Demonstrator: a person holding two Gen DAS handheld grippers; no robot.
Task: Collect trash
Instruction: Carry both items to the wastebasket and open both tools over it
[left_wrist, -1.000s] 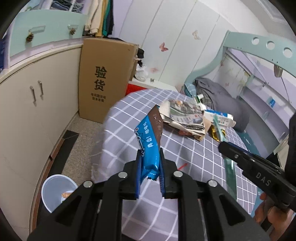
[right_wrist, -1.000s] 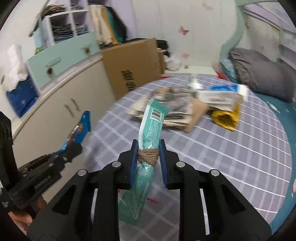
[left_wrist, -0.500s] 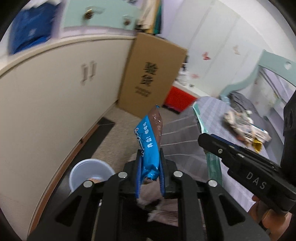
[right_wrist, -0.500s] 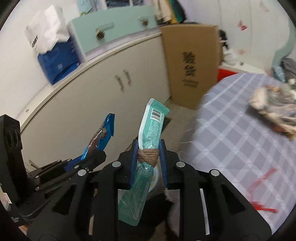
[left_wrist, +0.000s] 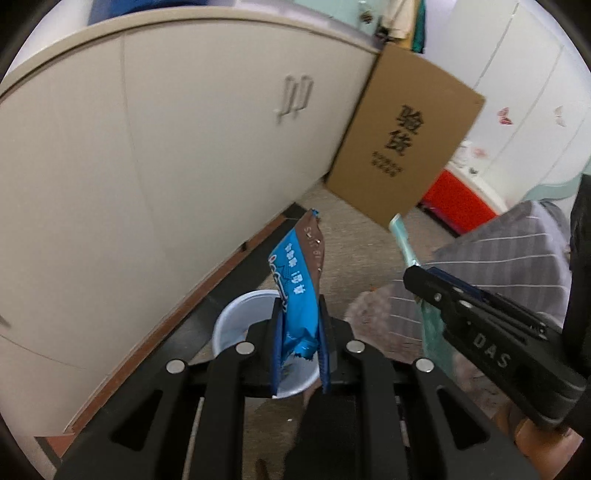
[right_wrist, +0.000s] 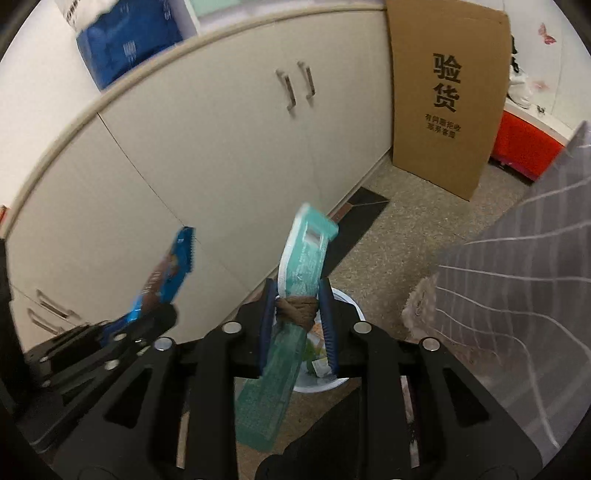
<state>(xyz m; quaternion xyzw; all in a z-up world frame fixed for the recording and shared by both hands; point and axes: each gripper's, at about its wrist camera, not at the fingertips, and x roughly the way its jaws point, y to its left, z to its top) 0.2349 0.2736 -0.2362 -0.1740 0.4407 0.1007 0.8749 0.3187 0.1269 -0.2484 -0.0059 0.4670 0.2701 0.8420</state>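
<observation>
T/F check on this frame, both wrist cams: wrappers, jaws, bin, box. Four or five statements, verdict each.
1. The left gripper is clamped on a blue wrapper. True.
2. The right gripper carries a red wrapper. False: it is a teal wrapper, between jaws that have just been opening, with a gap at one pad.
3. A white bin sits on the floor below both grippers. True.
4. The white bin is empty. False: the right wrist view shows scraps already inside it.
5. The cardboard box lies flat on the checked tablecloth. False: it stands on the floor against the cabinet.
</observation>
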